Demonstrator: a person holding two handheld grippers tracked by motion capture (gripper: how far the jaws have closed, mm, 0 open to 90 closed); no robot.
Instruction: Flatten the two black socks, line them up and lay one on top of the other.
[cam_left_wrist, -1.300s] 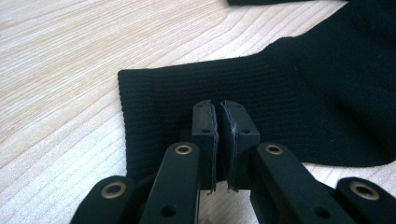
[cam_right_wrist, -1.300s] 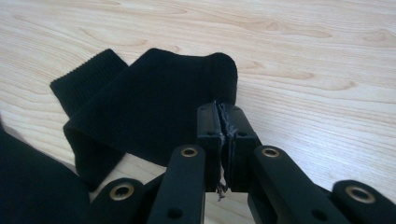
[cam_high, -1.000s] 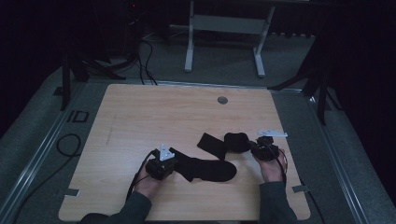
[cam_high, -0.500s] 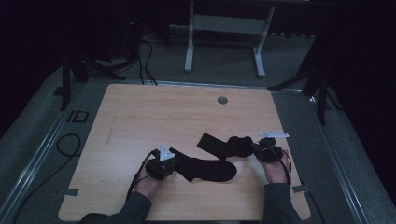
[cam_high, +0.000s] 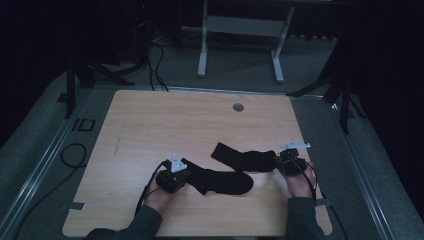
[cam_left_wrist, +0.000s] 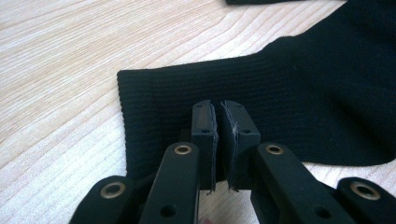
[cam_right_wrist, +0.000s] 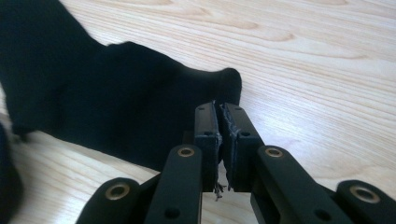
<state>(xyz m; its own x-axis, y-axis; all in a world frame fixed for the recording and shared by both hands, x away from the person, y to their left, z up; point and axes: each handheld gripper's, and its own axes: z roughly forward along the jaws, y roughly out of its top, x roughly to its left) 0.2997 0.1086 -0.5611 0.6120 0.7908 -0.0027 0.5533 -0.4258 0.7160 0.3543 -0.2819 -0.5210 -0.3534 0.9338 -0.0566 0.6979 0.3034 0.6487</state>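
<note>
This looks like a lab or recording studio set up for filming, not a home. A plain light-wood table (cam_high: 165, 125) with a round cable grommet (cam_high: 238, 107) stands on grey carpet (cam_high: 40, 150) in a darkened room. Black stand legs (cam_high: 95, 70) and loose cables (cam_high: 157, 55) flank it, and a grey metal desk frame (cam_high: 240, 45) stands behind. Tape marks (cam_high: 82, 124) label the floor.

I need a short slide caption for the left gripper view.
Left tool, jaws shut, over a black sock's ribbed cuff on a wooden table.
</note>
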